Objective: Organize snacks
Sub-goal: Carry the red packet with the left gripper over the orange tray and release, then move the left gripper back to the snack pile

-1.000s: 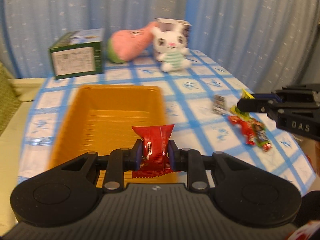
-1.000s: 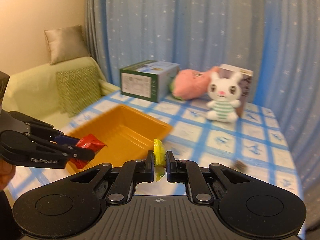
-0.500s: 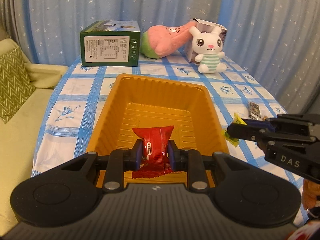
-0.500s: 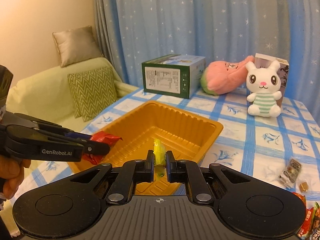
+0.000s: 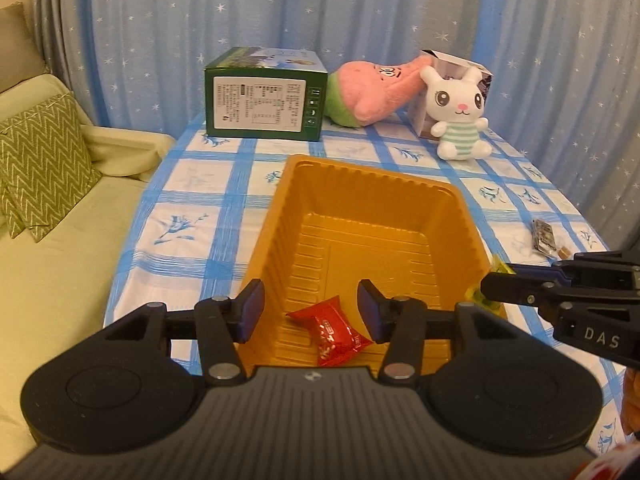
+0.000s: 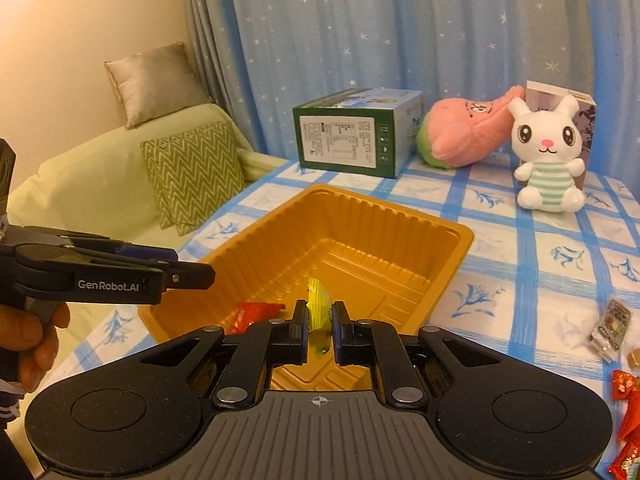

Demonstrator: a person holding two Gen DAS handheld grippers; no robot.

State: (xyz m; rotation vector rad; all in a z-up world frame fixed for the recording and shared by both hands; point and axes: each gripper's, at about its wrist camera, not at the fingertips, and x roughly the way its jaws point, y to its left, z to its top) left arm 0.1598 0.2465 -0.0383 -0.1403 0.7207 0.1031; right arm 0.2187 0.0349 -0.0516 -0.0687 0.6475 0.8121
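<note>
An orange plastic tray point(image 5: 464, 216) stands on the blue-checked tablecloth; it also shows in the right wrist view point(image 6: 460, 256). A red snack packet point(image 5: 332, 330) lies on the tray's floor at its near end, and shows in the right wrist view point(image 6: 256, 312). My left gripper point(image 5: 310, 310) is open above the packet, jaws wide apart. My right gripper point(image 6: 320, 322) is shut on a yellow snack packet point(image 6: 318, 308) over the tray's near right edge. From the left wrist view the right gripper point(image 5: 492, 286) enters from the right.
A green box point(image 5: 262, 96), a pink plush point(image 5: 372, 88) and a white bunny plush point(image 5: 458, 110) stand at the table's far end. Loose snack packets point(image 6: 610, 326) and red wrappers point(image 6: 628, 396) lie to the right. A sofa with a cushion point(image 5: 40, 164) is at the left.
My left gripper has opened and dropped the red packet into the tray. My right gripper has brought the yellow packet closer over the tray.
</note>
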